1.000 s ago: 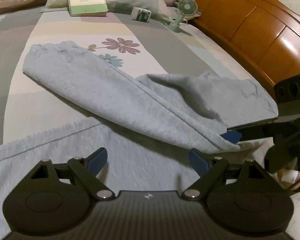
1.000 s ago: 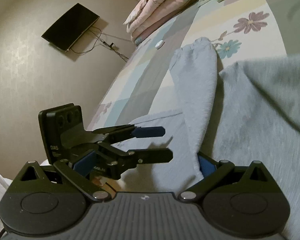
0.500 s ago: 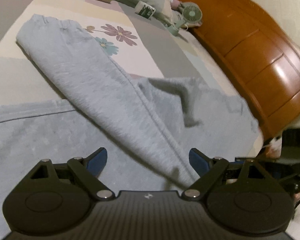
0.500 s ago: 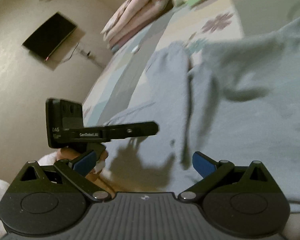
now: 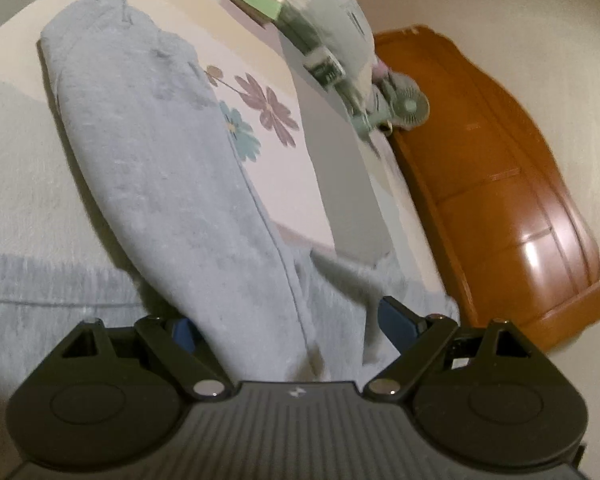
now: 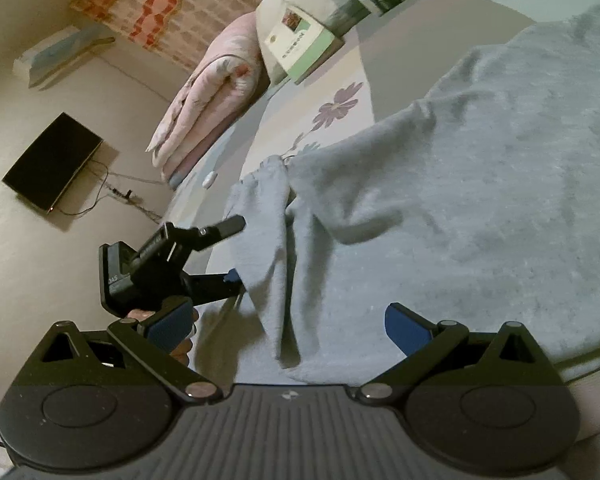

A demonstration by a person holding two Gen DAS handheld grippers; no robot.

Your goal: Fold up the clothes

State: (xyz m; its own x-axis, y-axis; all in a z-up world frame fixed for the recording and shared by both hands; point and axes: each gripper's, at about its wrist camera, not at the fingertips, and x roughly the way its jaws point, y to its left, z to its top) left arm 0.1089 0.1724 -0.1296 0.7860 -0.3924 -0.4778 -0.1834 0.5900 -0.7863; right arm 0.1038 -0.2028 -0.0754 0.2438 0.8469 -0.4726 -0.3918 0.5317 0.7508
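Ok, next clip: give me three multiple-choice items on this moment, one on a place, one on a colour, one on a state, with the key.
1. Where does the green-and-white book lie?
A. on the floor
B. at the head of the bed, by the pillow
C. on the sweatpants

2. What colour are the sweatpants?
A. light grey-blue
B. red
C. black

3. How do the left gripper fingers stand?
A. shut with nothing between them
B. spread wide, the folded leg lying between them
C. clamped on the handheld fan

Key: 1 B, the book rests at the pillow's edge; 2 A, the fabric is pale grey-blue in both views; 3 B, both blue pads stand far apart either side of the cloth.
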